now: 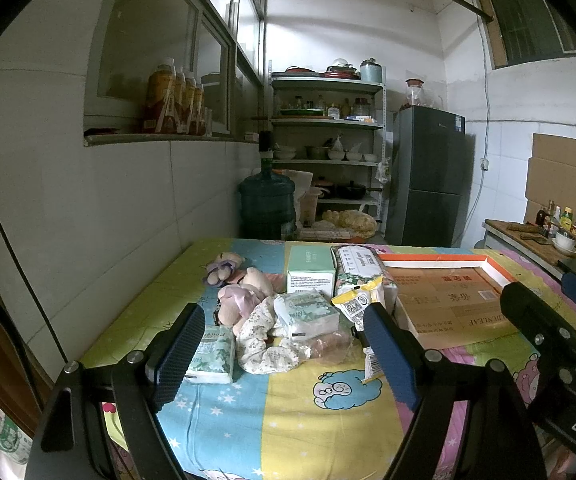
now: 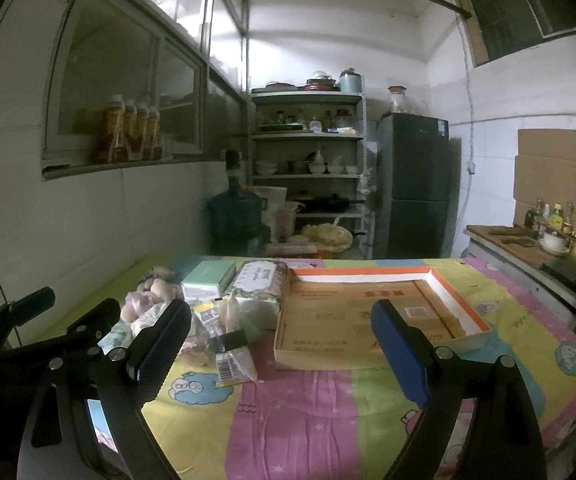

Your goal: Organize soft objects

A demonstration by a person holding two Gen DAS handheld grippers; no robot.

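Note:
A heap of soft things lies on the cartoon-print cloth: plush toys [image 1: 235,294], a floral cloth [image 1: 261,334], tissue packs [image 1: 212,356] [image 1: 306,312], a green box [image 1: 311,270], a floral tissue packet [image 1: 358,266] and a yellow-edged snack bag [image 1: 358,304]. To their right sits a shallow cardboard tray [image 1: 448,300] [image 2: 372,316] with an orange rim. My left gripper [image 1: 283,354] is open, just short of the heap. My right gripper [image 2: 281,344] is open in front of the tray, with the snack bag [image 2: 229,354] by its left finger.
A tiled wall runs along the table's left side. Behind the table stand a water jug [image 1: 267,204], a shelf rack [image 1: 326,152] of dishes and a dark fridge [image 1: 428,176]. A counter [image 1: 536,240] with bottles and a bowl is at the right.

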